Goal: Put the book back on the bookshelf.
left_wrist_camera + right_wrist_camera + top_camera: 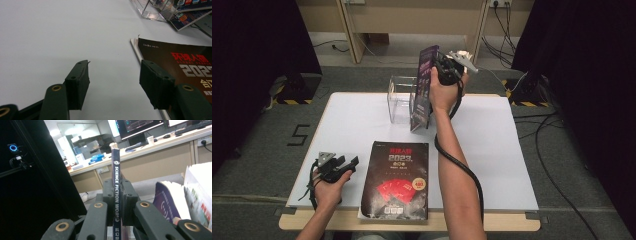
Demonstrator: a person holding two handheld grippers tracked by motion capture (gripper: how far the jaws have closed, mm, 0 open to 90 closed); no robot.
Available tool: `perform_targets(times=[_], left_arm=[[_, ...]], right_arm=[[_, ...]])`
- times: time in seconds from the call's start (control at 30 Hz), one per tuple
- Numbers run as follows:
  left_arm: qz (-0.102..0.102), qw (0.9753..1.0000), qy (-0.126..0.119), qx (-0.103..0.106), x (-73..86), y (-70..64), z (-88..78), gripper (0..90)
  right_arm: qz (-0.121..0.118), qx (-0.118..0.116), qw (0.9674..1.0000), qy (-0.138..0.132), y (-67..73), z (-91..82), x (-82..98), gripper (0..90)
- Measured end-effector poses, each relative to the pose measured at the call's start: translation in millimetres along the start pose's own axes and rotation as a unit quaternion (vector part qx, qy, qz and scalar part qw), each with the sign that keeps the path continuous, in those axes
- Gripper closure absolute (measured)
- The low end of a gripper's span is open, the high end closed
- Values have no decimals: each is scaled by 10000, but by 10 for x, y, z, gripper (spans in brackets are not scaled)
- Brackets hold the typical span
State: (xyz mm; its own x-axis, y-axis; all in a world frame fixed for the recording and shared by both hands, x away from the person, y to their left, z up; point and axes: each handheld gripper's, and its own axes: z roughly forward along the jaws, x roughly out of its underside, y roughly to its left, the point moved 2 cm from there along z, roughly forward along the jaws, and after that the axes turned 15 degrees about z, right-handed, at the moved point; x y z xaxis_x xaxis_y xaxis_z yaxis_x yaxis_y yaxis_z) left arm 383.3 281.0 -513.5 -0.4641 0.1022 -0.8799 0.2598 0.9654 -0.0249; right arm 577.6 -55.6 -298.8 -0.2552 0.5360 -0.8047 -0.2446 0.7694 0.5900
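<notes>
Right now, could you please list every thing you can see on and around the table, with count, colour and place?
Table: one, white top, centre of the high view.
Magazine: one, purple cover, dark blue spine, held upright at the far side, beside the box.
Box: one, clear plastic, far side of the table, left of the magazine.
Book: one, black cover with red and white print, flat at the near edge.
Desk: one, beige, with monitors, behind the table in the right gripper view.
Curtains: two, black, at both sides.
Left tongs: one, black, open over the table, left of the book.
Right tongs: one, black, shut on the magazine's spine.
Forearms: two, coming in from the near edge.
</notes>
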Motion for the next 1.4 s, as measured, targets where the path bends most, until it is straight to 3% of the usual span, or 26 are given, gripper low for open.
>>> perform_targets(times=[0.2, 0.57, 1.2, 1.4], left_arm=[[-2, 10000, 10, 10, 0, 1, 1, 401], [-52, 10000, 25, 9, 2, 11, 3, 403], [-105, 9999, 28, -6, 2, 18, 4, 404], [-102, 9999, 48, -6, 3, 21, 6, 404]], right_arm=[[-177, 8, 9998, -56, 2, -88, 92, 842], [-206, 137, 9997, 7, -136, -344, 197, 834], [-231, 189, 9976, 627, -265, -656, 129, 791], [-211, 377, 9953, 869, -318, -709, 80, 770]])
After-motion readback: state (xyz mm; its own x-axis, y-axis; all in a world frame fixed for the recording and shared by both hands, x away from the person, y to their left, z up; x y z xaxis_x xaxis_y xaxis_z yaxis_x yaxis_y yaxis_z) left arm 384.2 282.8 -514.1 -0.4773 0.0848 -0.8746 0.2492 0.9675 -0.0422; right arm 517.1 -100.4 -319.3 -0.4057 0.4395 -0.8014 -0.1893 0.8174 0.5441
